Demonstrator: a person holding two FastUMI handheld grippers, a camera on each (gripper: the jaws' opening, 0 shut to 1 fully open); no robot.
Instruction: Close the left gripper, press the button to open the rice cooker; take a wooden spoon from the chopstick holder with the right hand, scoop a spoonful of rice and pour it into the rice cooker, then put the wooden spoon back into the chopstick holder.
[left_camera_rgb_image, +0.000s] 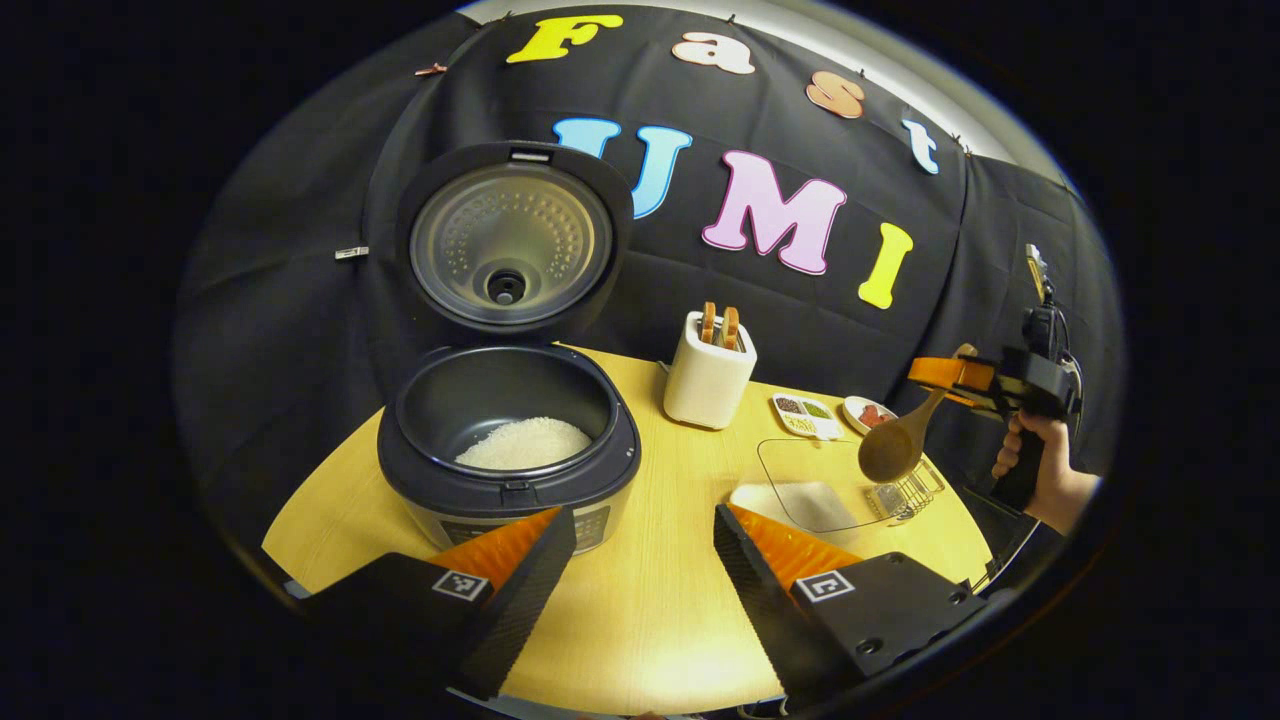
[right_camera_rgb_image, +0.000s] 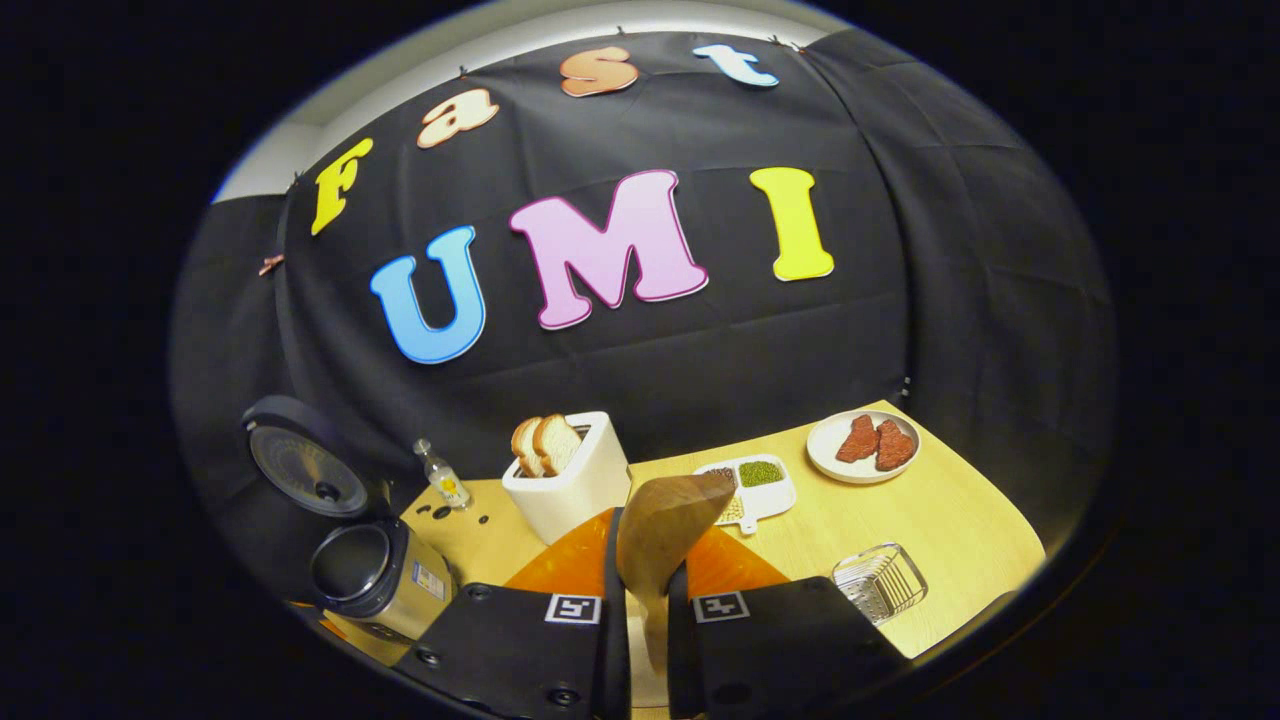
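On the wooden worktop (left_camera_rgb_image: 650, 600) stands the rice cooker (left_camera_rgb_image: 508, 455), lid (left_camera_rgb_image: 512, 240) swung fully up, a mound of white rice (left_camera_rgb_image: 525, 443) lying in its dark inner pot. Just right of it sits a white toaster (left_camera_rgb_image: 709, 373) with two bread slices poking out, then a small divided dish (left_camera_rgb_image: 806, 415) of beans and a plate (right_camera_rgb_image: 862, 447) with red pieces. Near the worktop's right edge a clear tray (left_camera_rgb_image: 815, 490) lies beside a wire chopstick holder (right_camera_rgb_image: 880, 582). Low in the left gripper view, the left claw (left_camera_rgb_image: 645, 560) is spread wide above the worktop, holding nothing. Off to the right, a hand (left_camera_rgb_image: 1045, 470) carries the right claw (right_camera_rgb_image: 647, 610), pinching the handle of the wooden spoon (right_camera_rgb_image: 662, 535), whose bowl hangs above the clear tray.
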